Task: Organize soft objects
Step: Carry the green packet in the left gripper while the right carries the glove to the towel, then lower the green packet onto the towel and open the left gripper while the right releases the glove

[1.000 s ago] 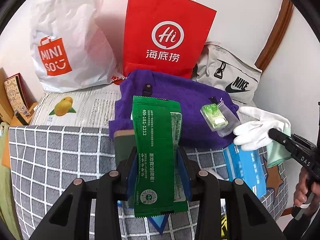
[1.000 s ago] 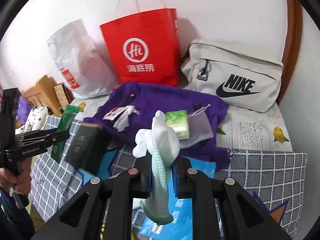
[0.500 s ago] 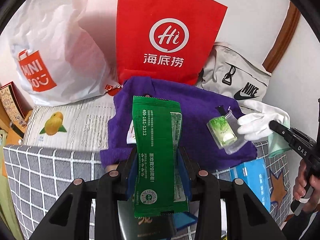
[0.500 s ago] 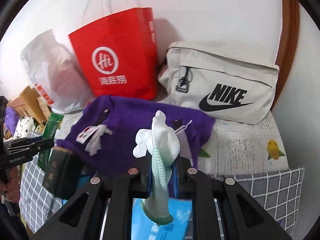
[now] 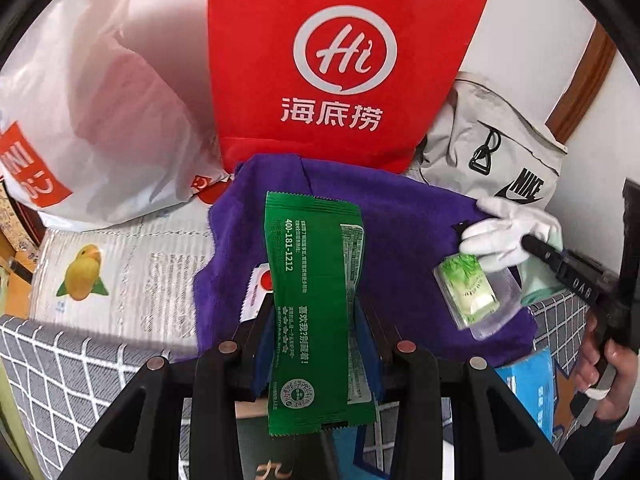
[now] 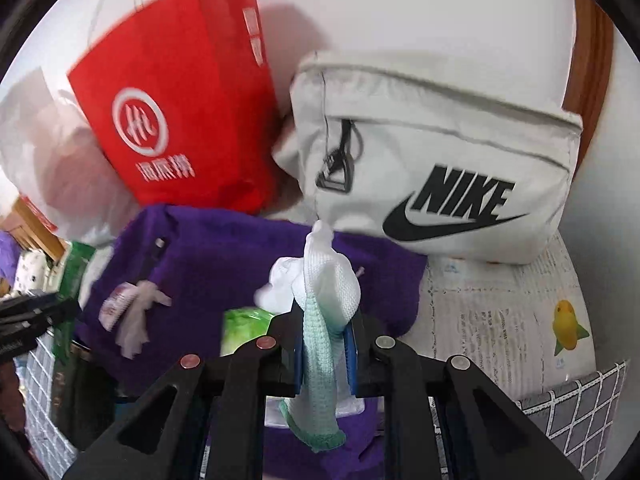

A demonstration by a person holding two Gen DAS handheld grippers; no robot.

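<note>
1. Our left gripper (image 5: 316,320) pinches a green packet (image 5: 316,300) about its middle, the packet standing upright between the jaws. It hangs over the near left part of the purple cloth (image 5: 400,240).
2. We judge this a carrying step: each hand is loaded and nothing has been set down yet. Beyond the cloth, against the wall, stand a white bag (image 5: 100,100), a red bag (image 5: 340,60) and a Nike pouch (image 6: 440,160).
3. The red bag faces the packet directly. If it is the target, the next move calls for lifting the packet above the bag's rim, which is out of the left view, before letting go.
4. On the right part of the cloth lies a clear pouch (image 5: 476,296) with green contents, touched by nothing that we can tell.
5. Our right gripper (image 6: 324,344) is clamped on a white glove (image 6: 324,280), cuff dangling below the jaws, fingers pointing up. It hangs over the cloth's far right corner, just before the Nike pouch.
6. The glove is limp, so it should drop freely once released.
</note>
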